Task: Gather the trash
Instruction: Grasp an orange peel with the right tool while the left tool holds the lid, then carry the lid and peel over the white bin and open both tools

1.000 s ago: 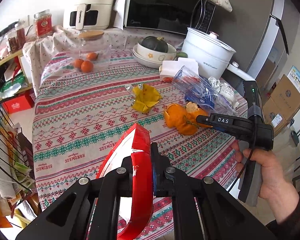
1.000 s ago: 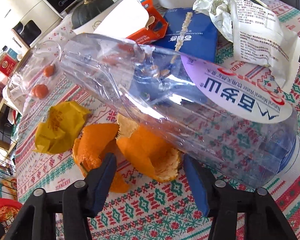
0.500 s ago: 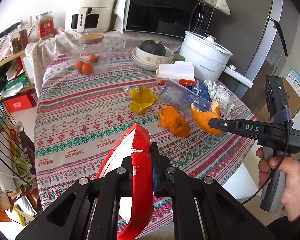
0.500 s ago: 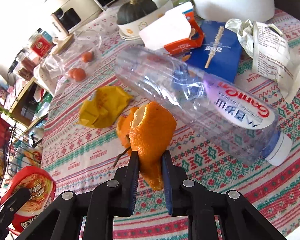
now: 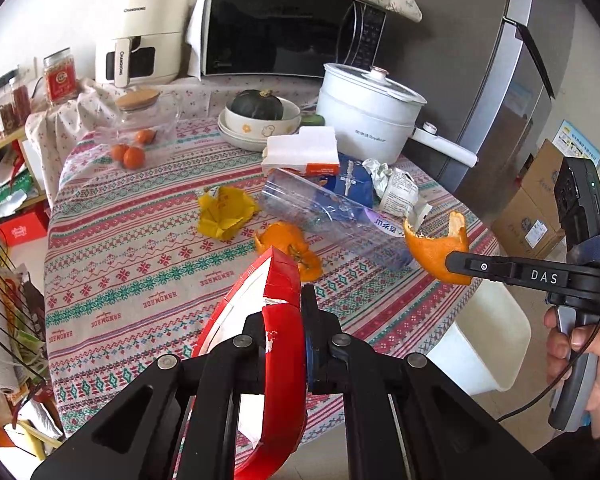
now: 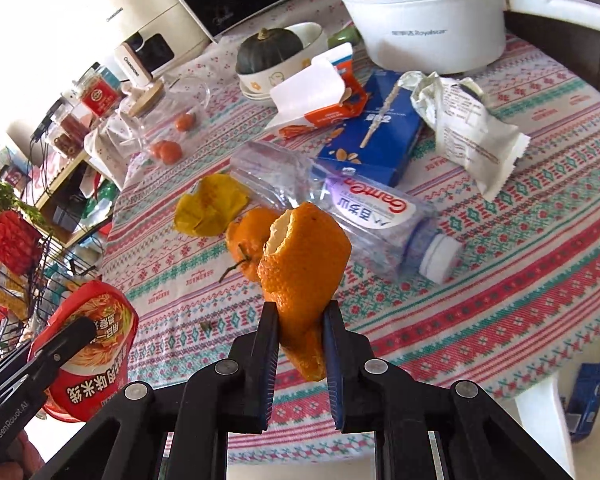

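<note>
My right gripper (image 6: 300, 312) is shut on a piece of orange peel (image 6: 306, 248) and holds it above the table's near edge; it also shows in the left wrist view (image 5: 436, 252). My left gripper (image 5: 296, 308) is shut on the rim of a red instant-noodle cup (image 5: 276, 360), seen in the right wrist view (image 6: 90, 344) off the table's front left. On the patterned tablecloth (image 5: 120, 264) lie a second orange peel (image 5: 296, 244), a yellow wrapper (image 5: 226, 210), a crushed clear bottle (image 6: 340, 208), a blue box (image 6: 374, 140) and a crumpled white wrapper (image 6: 468, 128).
A white bin (image 5: 488, 344) stands on the floor below the table's right edge. At the back are a white cooker (image 5: 368, 120), a bowl with a squash (image 5: 260, 116), a glass jar (image 5: 148, 120), a torn carton (image 5: 304, 152), a microwave (image 5: 292, 28). A wire rack (image 5: 4, 320) stands left.
My right gripper closed on the orange peel, lifted it off the cloth and drew back toward the table's near right edge. The left gripper pulled back slightly, still holding the cup.
</note>
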`<state>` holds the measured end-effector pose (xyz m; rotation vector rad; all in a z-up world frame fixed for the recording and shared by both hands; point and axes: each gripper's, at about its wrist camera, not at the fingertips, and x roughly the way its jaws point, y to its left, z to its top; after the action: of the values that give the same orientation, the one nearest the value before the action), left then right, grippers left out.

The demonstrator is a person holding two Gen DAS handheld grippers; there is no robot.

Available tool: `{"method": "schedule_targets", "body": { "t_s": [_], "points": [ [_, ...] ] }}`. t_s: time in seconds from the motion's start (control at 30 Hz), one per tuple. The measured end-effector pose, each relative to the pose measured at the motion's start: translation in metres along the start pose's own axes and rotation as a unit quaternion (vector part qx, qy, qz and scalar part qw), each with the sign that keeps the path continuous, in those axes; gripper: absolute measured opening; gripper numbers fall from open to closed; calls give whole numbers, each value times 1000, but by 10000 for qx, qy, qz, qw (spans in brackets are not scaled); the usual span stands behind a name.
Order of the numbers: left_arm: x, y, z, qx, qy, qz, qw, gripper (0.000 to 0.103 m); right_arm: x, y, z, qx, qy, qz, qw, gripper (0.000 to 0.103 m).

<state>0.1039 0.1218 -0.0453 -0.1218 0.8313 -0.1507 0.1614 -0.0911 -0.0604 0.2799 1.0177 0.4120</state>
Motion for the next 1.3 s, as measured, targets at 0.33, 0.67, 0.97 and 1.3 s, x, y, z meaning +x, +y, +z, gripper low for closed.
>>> {"method": "schedule_targets", "body": {
  "t_s": [0.33, 0.67, 0.97, 1.3],
  "points": [
    [14, -71, 5, 484, 42, -298, 9984, 9, -50, -60, -7, 322, -121, -349, 9988, 19],
    [28, -136, 3, 805, 115, -605, 9949, 9, -88, -118, -23, 625, -154, -628, 9959, 19],
    [52, -198, -9, 1193, 346, -786, 9891, 9, -120, -179, -48, 875, -55, -998, 9911, 19],
    [78, -265, -28, 1456, 526, -1001, 9829, 9, -147, -232, -73, 1217, 27, -1233, 9849, 19]
  ]
}}
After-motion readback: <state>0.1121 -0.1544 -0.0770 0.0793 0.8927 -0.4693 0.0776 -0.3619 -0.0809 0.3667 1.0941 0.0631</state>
